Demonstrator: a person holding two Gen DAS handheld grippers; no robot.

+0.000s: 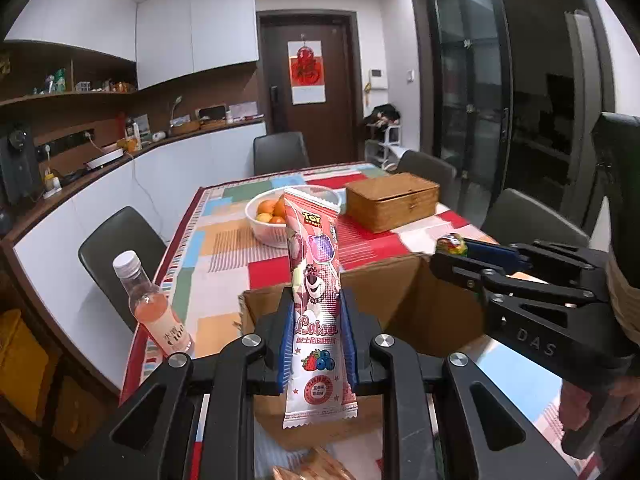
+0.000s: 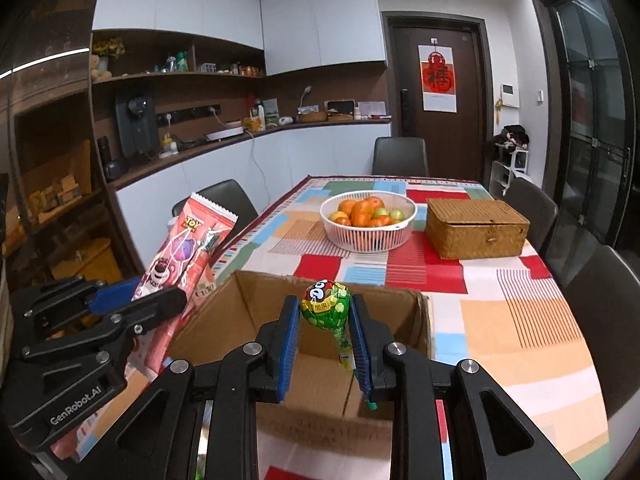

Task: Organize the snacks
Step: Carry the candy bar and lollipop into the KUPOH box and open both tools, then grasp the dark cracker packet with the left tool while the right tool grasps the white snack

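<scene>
My left gripper (image 1: 316,334) is shut on a tall pink snack packet (image 1: 314,280) with a bear print, held upright above the near wall of an open cardboard box (image 1: 404,300). The right wrist view shows the same packet (image 2: 188,248) at the left, in the left gripper (image 2: 140,300). My right gripper (image 2: 326,340) is shut on a green-wrapped lollipop (image 2: 326,304), head up, over the box (image 2: 256,312). From the left wrist view, the right gripper (image 1: 460,256) reaches in from the right with the lollipop (image 1: 452,245) at its tip.
A white basket of oranges (image 2: 368,216) and a woven lidded box (image 2: 476,228) stand farther back on the patchwork tablecloth (image 2: 520,300). A small bottle of pink drink (image 1: 150,304) stands at the table's left edge. Dark chairs (image 1: 116,248) surround the table.
</scene>
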